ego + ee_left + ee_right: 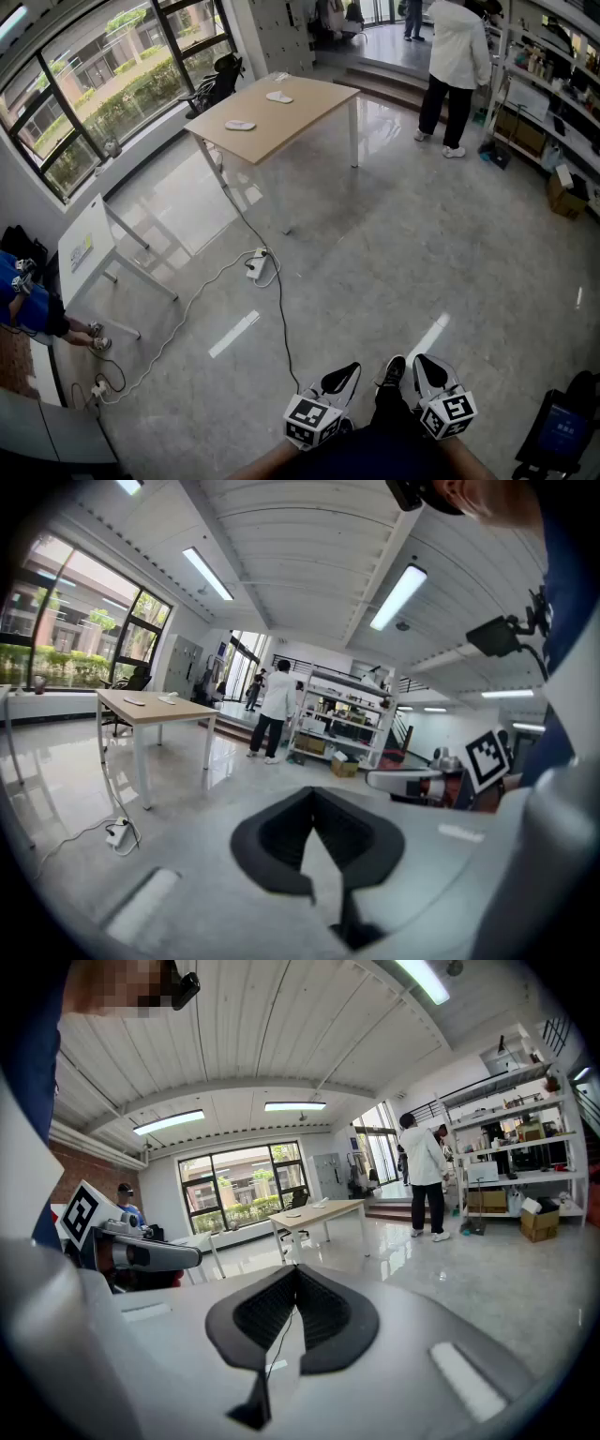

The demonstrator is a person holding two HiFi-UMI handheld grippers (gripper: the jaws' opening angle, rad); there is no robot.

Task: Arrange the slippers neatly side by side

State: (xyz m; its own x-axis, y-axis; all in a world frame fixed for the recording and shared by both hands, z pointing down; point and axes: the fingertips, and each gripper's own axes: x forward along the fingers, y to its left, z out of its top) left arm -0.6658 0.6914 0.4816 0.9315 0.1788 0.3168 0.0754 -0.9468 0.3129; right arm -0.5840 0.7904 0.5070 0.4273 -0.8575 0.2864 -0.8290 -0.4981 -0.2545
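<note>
A: Low by the person's own feet, what are the grippers doing?
B: The left gripper [350, 369] with its marker cube has both black jaws pressed together and nothing between them. The right gripper [420, 360] is the same, jaws closed on nothing. Both point out over the glossy grey floor [394, 244], tilted slightly down.
A: Slippers?
B: They're on the light wooden table with white legs [305, 111], well apart from both grippers, across the room by the windows. The near white flat slipper [240, 125] lies toward the table's left end. The far white flat slipper [278, 97] sits further back. There's a gap between them, so they're not side by side.
A: Anything else?
B: A white power strip [256, 264] lies on the floor, with cable running under the table. A person in a white top [457, 52] stands by the shelving at the right.
</note>
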